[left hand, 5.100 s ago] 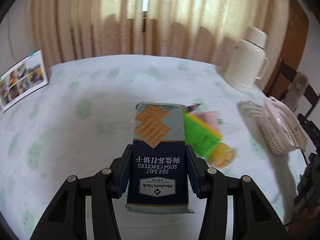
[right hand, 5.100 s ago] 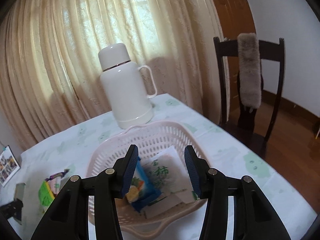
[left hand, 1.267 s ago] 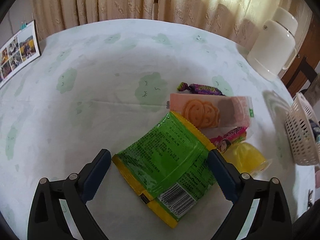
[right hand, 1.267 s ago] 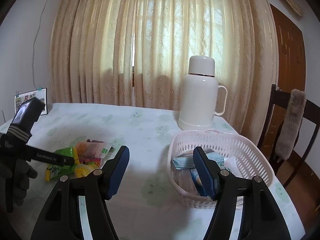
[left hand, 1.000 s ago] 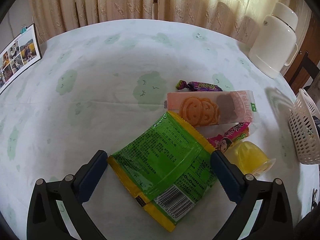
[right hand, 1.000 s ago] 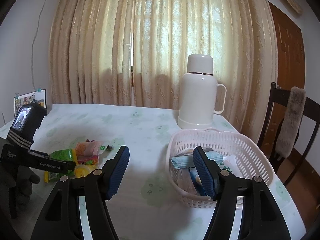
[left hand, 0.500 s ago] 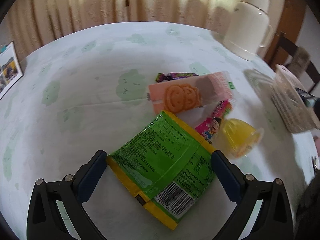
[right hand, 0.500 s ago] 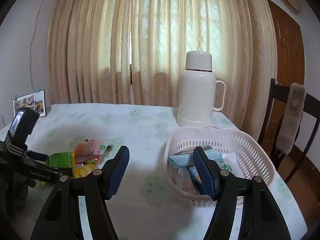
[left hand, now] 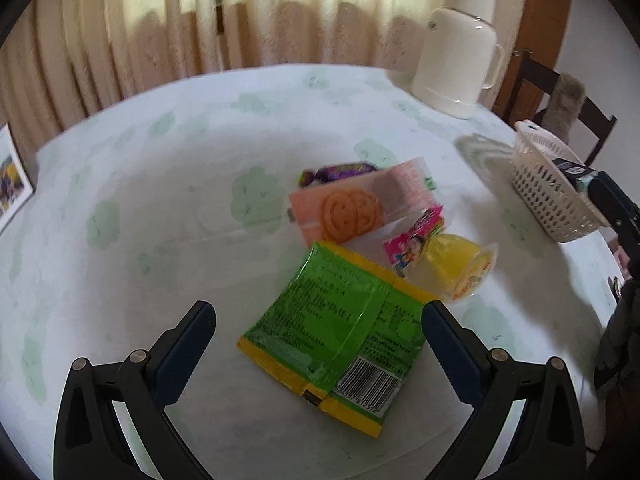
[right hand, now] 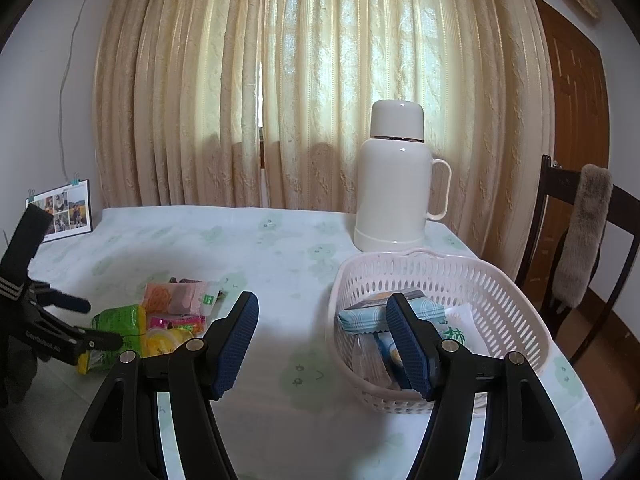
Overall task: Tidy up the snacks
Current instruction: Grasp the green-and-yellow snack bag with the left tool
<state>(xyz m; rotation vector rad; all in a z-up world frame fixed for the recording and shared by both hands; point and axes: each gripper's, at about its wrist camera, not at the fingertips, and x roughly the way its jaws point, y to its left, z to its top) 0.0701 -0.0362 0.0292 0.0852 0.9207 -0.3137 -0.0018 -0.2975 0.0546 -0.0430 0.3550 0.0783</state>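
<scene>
5 loose snacks (left hand: 335,324), 1 basket (right hand: 404,272), 1 flask (right hand: 394,184), 1 chair (right hand: 560,216)

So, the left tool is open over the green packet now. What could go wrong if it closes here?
1. The green packet lies flat and slanted between the fingers of the left tool, so it may crumple or slip instead of lifting.
2. The yellow jelly cup lies tipped right beside the packet; the right-hand finger might knock it and make it roll.

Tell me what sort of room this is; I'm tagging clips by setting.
Most likely a home dining room: a table under a cloud-print tablecloth, a wooden chair drawn up to it, a white thermos jug before drawn window curtains, and a photo calendar.
</scene>
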